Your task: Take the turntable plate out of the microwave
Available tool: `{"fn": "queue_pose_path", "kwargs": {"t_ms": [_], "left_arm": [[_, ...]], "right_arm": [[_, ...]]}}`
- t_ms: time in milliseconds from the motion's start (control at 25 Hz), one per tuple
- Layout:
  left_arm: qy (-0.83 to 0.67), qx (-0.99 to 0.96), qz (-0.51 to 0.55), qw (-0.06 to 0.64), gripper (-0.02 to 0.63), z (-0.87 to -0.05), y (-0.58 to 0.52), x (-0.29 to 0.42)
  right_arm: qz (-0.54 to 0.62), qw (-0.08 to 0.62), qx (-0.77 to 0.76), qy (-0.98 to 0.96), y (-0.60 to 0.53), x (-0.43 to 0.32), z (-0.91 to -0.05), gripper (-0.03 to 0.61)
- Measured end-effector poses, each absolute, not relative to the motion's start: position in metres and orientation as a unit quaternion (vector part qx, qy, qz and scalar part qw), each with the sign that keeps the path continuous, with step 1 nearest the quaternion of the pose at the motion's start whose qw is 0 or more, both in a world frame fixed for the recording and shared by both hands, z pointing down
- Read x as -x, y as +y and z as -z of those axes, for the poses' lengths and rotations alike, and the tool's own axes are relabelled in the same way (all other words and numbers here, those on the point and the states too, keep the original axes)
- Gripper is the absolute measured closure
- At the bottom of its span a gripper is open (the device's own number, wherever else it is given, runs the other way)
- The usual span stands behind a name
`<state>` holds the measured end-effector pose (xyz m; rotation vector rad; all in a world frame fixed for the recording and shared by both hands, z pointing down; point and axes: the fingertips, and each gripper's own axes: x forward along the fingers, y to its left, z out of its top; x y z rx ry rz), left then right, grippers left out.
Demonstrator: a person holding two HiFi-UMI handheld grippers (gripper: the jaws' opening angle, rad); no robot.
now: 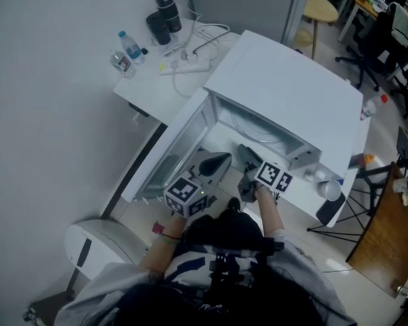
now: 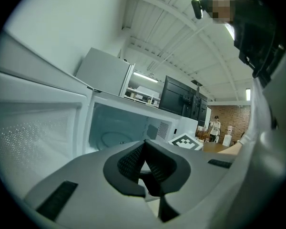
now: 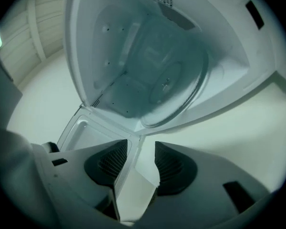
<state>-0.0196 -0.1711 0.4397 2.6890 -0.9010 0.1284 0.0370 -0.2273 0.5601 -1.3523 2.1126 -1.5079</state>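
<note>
The person's hands are holding the left gripper (image 1: 223, 160), which is pointing with its jaws pressed together on nothing, and the right gripper (image 1: 245, 152), which is pointing with its jaws spread apart and empty. The turntable plate (image 3: 174, 87) is lying flat inside the white microwave (image 1: 285, 87), apart from both grippers waiting at the opening. The door (image 1: 171, 156) is hanging open on the left beside the left gripper, and a water bottle (image 1: 130, 46), black cups (image 1: 162, 20) and a power strip (image 1: 187, 65) are sitting on the table (image 1: 153, 90) behind.
</note>
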Motion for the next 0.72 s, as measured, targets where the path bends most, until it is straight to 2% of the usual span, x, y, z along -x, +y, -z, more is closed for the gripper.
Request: {"fn": "queue_pose_path", "kwargs": {"t_ms": [200, 560, 640, 680, 720], "left_arm": [[-0.309, -0.935, -0.061, 0.16, 0.611, -0.453, -0.173, 0.018], [-0.302, -0.93, -0.092, 0.187, 0.611, -0.481, -0.169, 0.021], [-0.302, -0.929, -0.093, 0.192, 0.611, -0.486, -0.17, 0.021], [-0.303, -0.929, -0.093, 0.193, 0.611, -0.488, -0.171, 0.021], [-0.304, -0.928, -0.093, 0.195, 0.611, -0.489, -0.172, 0.02]], "right_arm": [[0.522, 0.128, 0.49, 0.686, -0.245, -0.052, -0.569, 0.403], [0.553, 0.203, 0.53, 0.61, -0.264, -0.072, -0.573, 0.404], [0.575, 0.227, 0.534, 0.577, -0.264, -0.074, -0.579, 0.434], [0.588, 0.241, 0.534, 0.557, -0.264, -0.076, -0.583, 0.475], [0.6, 0.254, 0.534, 0.539, -0.263, -0.077, -0.586, 0.48]]}}
